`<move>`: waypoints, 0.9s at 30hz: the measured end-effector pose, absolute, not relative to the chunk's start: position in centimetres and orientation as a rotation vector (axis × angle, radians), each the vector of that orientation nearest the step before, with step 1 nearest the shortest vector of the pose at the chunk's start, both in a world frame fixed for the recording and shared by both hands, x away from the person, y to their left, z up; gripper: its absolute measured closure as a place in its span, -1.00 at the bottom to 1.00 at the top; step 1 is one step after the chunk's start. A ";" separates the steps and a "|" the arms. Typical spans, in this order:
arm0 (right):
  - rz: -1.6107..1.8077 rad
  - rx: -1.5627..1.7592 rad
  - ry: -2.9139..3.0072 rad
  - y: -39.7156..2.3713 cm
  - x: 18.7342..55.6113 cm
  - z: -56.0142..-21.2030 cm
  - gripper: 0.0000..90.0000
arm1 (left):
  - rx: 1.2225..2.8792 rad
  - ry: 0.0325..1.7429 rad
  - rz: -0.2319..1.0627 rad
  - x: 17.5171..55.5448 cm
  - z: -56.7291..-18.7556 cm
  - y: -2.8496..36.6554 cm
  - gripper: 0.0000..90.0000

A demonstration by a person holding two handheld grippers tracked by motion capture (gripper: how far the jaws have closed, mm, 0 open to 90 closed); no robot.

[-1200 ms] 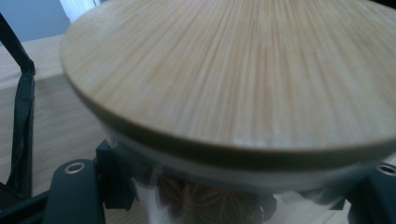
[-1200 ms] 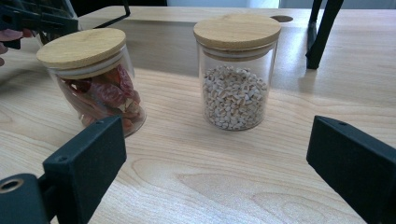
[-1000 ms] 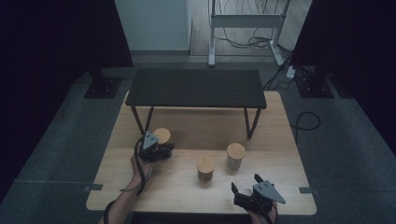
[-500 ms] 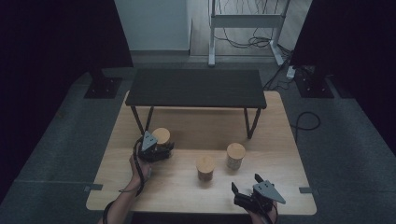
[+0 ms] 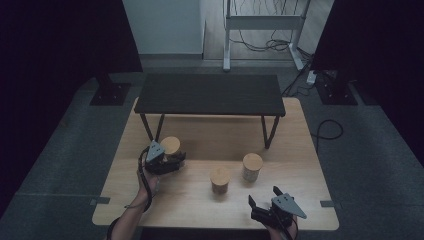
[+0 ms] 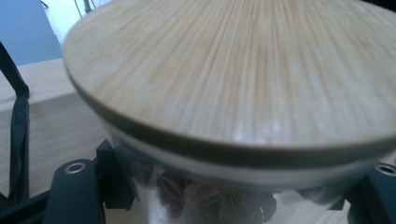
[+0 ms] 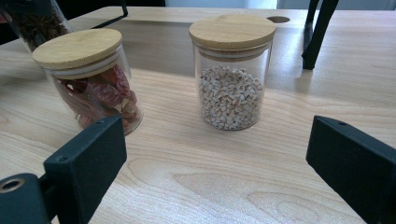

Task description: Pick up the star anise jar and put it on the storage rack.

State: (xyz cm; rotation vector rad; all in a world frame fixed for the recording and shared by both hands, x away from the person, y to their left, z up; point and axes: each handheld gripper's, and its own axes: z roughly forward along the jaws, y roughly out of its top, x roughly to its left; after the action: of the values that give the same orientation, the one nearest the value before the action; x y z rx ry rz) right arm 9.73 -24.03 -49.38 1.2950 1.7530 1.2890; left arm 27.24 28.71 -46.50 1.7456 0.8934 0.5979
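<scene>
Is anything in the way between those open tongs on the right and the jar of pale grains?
Nothing visible. The right tongs stand open over bare table, facing the grain jar. The chilli jar stands off to the side, not between.

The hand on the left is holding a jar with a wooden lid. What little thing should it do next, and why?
Probably lift the star anise jar a little, straight up. The left gripper is shut on its glass just below the lid, so the grip looks ready. The black shelf stands right behind it, so rising first should keep the jar clear of the shelf's legs. The right gripper waits open near the table's front edge.
</scene>
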 end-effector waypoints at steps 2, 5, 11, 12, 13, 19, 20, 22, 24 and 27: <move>1.289 1.296 1.753 -24.0 9.7 -49.4 -0.90 | 1.738 0.896 0.592 27.2 -46.4 28.9 -0.42; 1.289 1.298 1.754 -24.1 9.8 -49.4 -0.90 | 1.731 0.901 0.592 27.1 -46.3 29.2 -0.42; 1.289 1.298 1.756 -24.0 9.8 -49.4 -0.90 | 1.720 0.916 0.589 26.9 -46.2 29.6 -0.42; 1.289 1.299 1.756 -24.0 9.8 -49.4 -0.90 | 1.719 0.915 0.588 26.9 -46.2 29.6 -0.42; 1.289 1.299 1.756 -24.0 9.8 -49.4 -0.90 | 1.718 0.915 0.587 26.8 -46.1 29.6 -0.42; 1.287 1.301 1.755 -24.0 9.9 -49.4 -0.90 | 1.705 0.909 0.581 26.5 -45.8 29.8 -0.42; 1.288 1.302 1.755 -24.0 9.9 -49.4 -0.90 | 1.703 0.907 0.581 26.5 -45.7 29.9 -0.42; 1.287 1.303 1.754 -24.0 9.8 -49.4 -0.90 | 1.698 0.904 0.580 26.4 -45.6 29.9 -0.42; 1.287 1.303 1.752 -24.0 9.8 -49.4 -0.90 | 1.696 0.903 0.579 26.3 -45.4 30.0 -0.42; 1.286 1.301 1.752 -24.0 9.8 -49.4 -0.90 | 1.690 0.902 0.577 26.2 -45.2 30.0 -0.42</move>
State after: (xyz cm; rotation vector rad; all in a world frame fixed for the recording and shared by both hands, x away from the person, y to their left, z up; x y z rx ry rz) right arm 9.82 -23.97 -49.41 1.3006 1.7519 1.2861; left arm 26.19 30.02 -45.17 1.6901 0.9022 0.5766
